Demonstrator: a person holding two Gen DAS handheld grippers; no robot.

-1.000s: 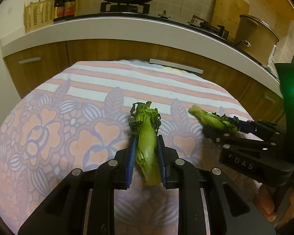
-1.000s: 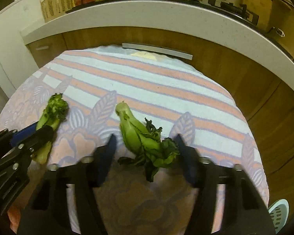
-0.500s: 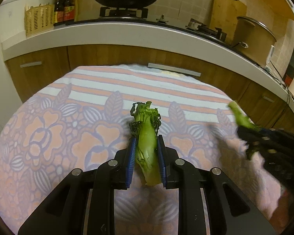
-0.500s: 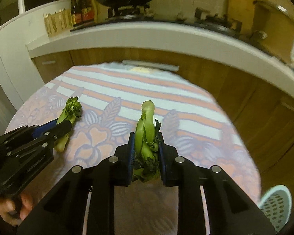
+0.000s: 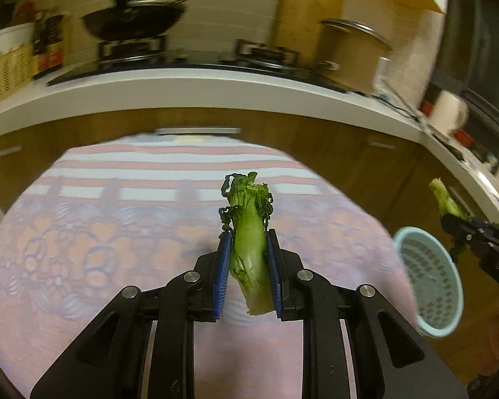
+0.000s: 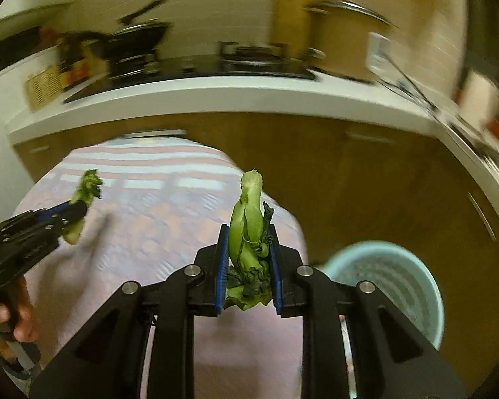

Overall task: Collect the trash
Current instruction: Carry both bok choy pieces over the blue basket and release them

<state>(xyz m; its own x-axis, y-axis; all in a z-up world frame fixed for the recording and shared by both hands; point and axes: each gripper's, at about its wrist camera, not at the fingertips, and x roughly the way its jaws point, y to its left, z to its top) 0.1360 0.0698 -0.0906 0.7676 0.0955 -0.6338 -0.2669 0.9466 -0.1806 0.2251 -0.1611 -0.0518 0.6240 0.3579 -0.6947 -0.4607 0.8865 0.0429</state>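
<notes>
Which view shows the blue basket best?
Right wrist view: the blue basket sits just right of the right hand-held gripper, with most of its rim and perforated inside visible, though the fingers cover its near left edge. Left wrist view shows it smaller, blurred and squeezed at the right edge.

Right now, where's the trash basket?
The light blue perforated basket sits low on the right of both wrist views, just past the right edge of the floral tablecloth, below the wooden cabinets.
</notes>
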